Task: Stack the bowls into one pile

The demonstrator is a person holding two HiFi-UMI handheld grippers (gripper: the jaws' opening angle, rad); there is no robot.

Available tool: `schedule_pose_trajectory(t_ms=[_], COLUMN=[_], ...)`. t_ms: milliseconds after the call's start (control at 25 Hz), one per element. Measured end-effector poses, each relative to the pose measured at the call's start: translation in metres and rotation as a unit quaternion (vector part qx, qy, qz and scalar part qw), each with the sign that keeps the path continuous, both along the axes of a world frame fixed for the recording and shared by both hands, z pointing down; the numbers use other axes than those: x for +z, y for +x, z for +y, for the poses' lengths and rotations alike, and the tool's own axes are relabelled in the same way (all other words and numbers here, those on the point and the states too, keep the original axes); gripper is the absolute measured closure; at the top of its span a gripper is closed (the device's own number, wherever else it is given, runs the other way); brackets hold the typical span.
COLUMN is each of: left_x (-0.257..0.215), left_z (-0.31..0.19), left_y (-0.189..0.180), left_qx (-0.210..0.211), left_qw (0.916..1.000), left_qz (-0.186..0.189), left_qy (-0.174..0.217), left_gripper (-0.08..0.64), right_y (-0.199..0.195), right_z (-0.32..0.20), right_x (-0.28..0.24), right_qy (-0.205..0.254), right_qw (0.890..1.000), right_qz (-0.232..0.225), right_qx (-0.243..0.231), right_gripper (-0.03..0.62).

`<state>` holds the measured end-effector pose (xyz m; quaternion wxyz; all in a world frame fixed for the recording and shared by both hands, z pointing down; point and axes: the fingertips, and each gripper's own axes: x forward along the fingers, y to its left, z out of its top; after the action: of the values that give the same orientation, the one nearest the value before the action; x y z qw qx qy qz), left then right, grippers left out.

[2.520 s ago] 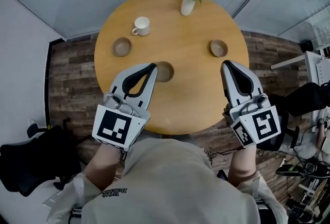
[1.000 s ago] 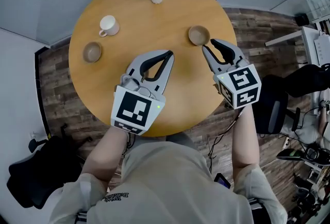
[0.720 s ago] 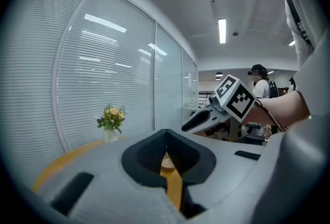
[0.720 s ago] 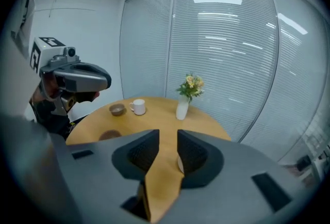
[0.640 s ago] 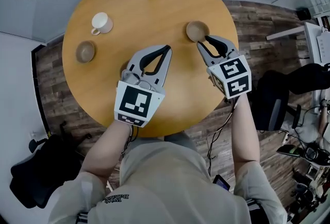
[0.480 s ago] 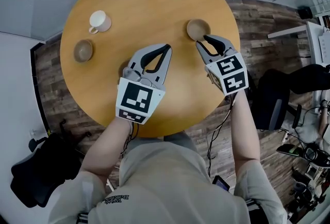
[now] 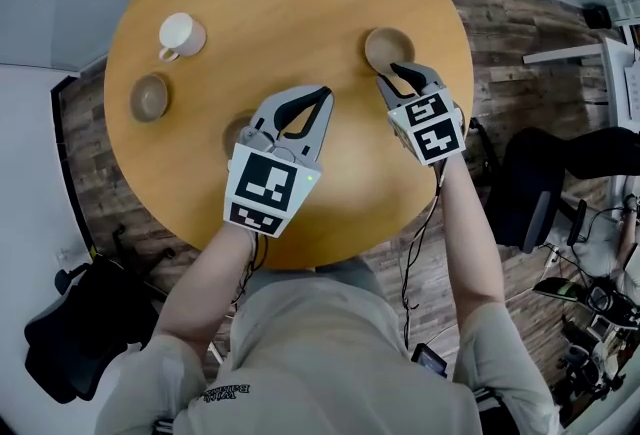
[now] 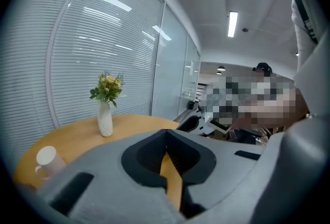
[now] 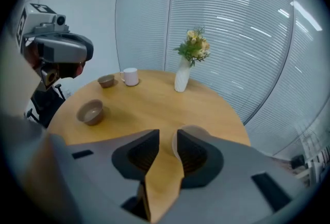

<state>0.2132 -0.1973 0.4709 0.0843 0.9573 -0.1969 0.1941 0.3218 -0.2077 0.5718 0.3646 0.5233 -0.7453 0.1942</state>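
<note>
Setting up the 1st pick, apparently: hovering the right gripper (image 7: 406,73) at the near rim of the right bowl (image 7: 388,47), jaws slightly parted on nothing yet, and holding the left gripper (image 7: 318,95) above the table (image 7: 330,3), jaws pressed together, empty. Likely needing next a pinch on that thin rim and a lift toward the middle bowl (image 7: 237,130), half hidden by the left gripper. Dealing with 3 small, round, matte brown bowls, seemingly ceramic, sitting apart on smooth wood.

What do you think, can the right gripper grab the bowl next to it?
Probably yes. The right gripper has its fingers apart, the bowl has its rim right at their tips, and nothing stands between them.
</note>
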Motion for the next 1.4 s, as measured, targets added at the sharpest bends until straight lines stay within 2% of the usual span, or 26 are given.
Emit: schedule_pose_trajectory(t_ms=[240, 400, 520, 640, 800, 1080, 1240, 1400], left_x=[0.028, 0.04, 0.047, 0.052, 0.056, 0.059, 0.057, 0.05], left_z=[-0.004, -0.001, 0.002, 0.003, 0.005, 0.005, 0.003, 0.003], left_y=[0.006, 0.008, 0.01, 0.008, 0.004, -0.005, -0.011, -0.017], left_qx=[0.002, 0.002, 0.002, 0.0, -0.005, -0.012, -0.017, -0.024], left_qw=[0.9996, 0.999, 0.9986, 0.9981, 0.9976, 0.9971, 0.9971, 0.9975], left_qz=[-0.013, -0.015, -0.018, -0.02, -0.02, -0.025, -0.026, -0.026], left_qy=[-0.026, -0.043, -0.05, -0.058, -0.067, -0.071, -0.069, -0.061], left_gripper=[0.54, 0.54, 0.54, 0.54, 0.54, 0.54, 0.54, 0.54], right_y=[0.008, 0.009, 0.012, 0.013, 0.016, 0.021, 0.028, 0.032], right_z=[-0.009, -0.009, -0.008, -0.009, -0.011, -0.019, -0.022, -0.018], right_x=[0.037, 0.061, 0.075, 0.084, 0.092, 0.086, 0.075, 0.06], right_qy=[-0.029, -0.051, -0.058, -0.061, -0.064, -0.044, -0.014, 0.0], right_qw=[0.999, 0.998, 0.998, 0.997, 0.996, 0.996, 0.998, 0.998], right_qz=[0.026, 0.022, 0.027, 0.037, 0.054, 0.071, 0.04, 0.025], right_qx=[-0.016, -0.019, -0.017, -0.016, -0.015, -0.007, 0.044, 0.062], right_gripper=[0.483, 0.485, 0.486, 0.523, 0.525, 0.558, 0.561, 0.561])
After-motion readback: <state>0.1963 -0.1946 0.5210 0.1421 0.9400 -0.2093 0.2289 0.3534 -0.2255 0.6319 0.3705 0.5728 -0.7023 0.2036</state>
